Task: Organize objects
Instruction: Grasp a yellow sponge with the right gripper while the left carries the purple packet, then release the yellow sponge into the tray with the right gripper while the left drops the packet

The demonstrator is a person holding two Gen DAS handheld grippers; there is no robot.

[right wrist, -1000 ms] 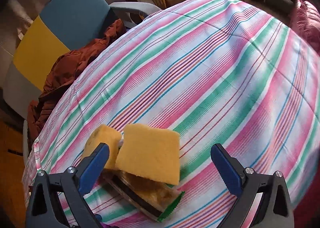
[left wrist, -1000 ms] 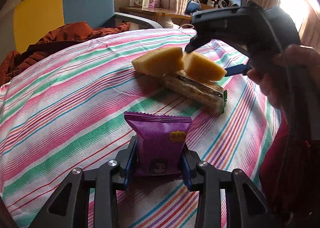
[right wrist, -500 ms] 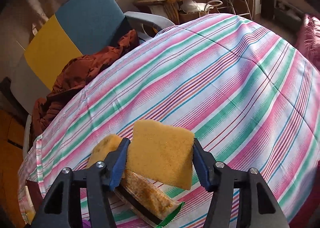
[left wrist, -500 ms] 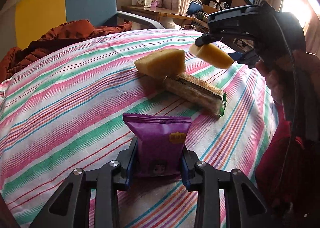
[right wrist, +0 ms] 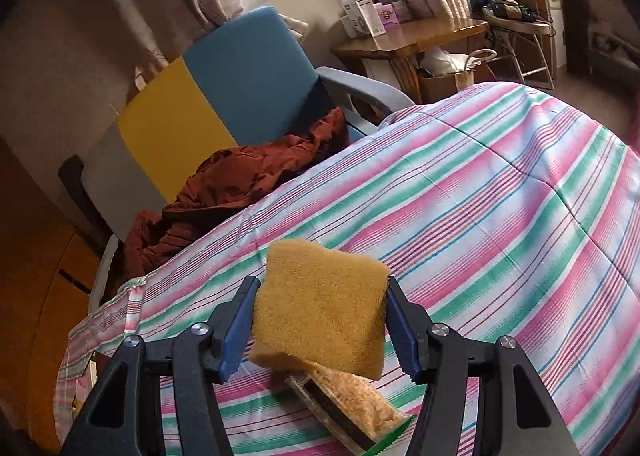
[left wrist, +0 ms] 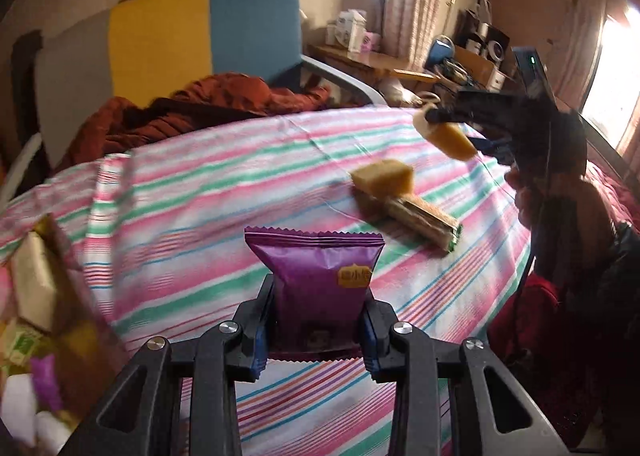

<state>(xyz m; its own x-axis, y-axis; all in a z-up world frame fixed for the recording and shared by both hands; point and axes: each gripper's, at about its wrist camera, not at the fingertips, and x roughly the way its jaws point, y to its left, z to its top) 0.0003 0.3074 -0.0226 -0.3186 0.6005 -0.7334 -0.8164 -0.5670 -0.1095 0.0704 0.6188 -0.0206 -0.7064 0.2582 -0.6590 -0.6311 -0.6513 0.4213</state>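
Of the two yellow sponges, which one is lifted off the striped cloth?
The sponge clamped in the right gripper is in the air. The other sponge lies on the striped cloth, resting on the clear-wrapped snack bar.

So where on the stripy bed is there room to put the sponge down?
The bedspread is bare on its whole far side, from the red jacket across to the right edge. It's crowded near you: a second sponge leans on a wrapped bar, and snack packs pile up at the left.
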